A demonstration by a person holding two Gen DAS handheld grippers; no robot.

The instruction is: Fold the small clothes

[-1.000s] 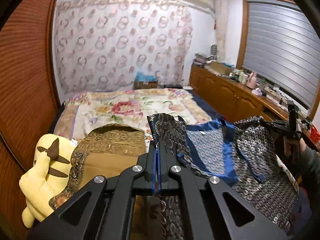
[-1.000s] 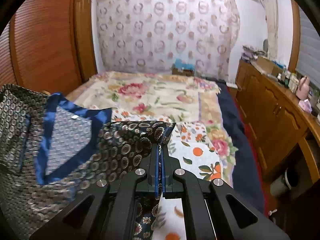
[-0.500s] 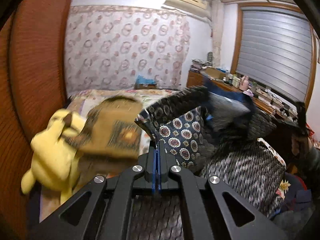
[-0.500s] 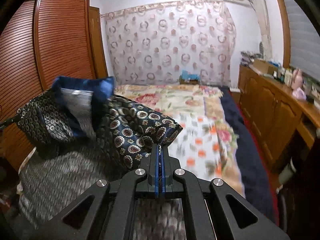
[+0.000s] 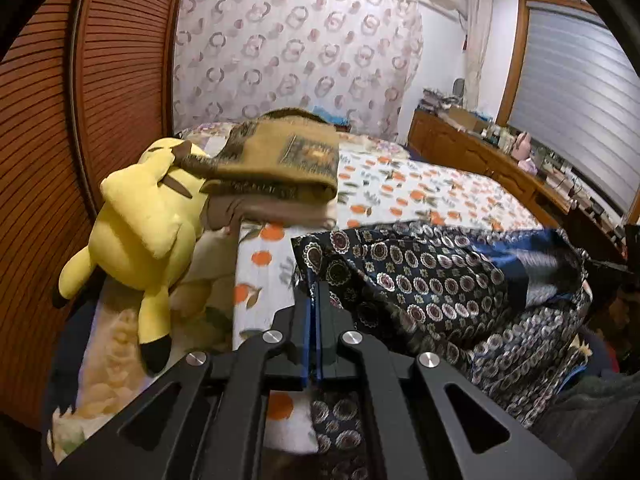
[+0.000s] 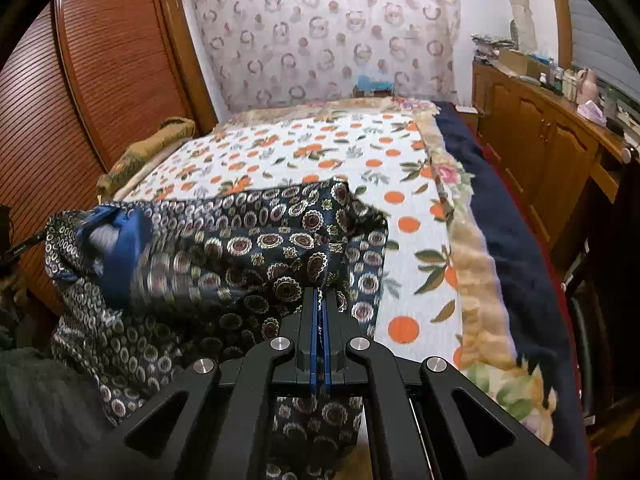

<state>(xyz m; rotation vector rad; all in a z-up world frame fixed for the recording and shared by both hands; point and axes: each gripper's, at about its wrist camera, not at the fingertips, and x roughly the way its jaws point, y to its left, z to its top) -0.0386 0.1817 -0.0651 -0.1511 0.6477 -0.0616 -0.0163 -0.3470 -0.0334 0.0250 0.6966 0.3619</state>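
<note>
A dark patterned garment with circular motifs and a blue lining (image 5: 432, 280) hangs stretched between both grippers, just above the near end of the bed. My left gripper (image 5: 313, 288) is shut on its left corner. My right gripper (image 6: 319, 294) is shut on its right corner, and the garment (image 6: 248, 248) spreads to the left of it. The blue lining (image 6: 128, 248) is blurred with motion. The lower part of the cloth drops out of view below the grippers.
The bed has an orange-print sheet (image 6: 320, 152). A yellow plush toy (image 5: 148, 216) and a folded brown blanket (image 5: 280, 160) lie at its left edge beside a wooden wardrobe (image 5: 80, 120). Wooden cabinets (image 6: 540, 132) run along the right wall.
Both grippers have swung down from a raised position, bringing the garment low toward the near end of the bed. The cloth has stayed gripped at both corners.
</note>
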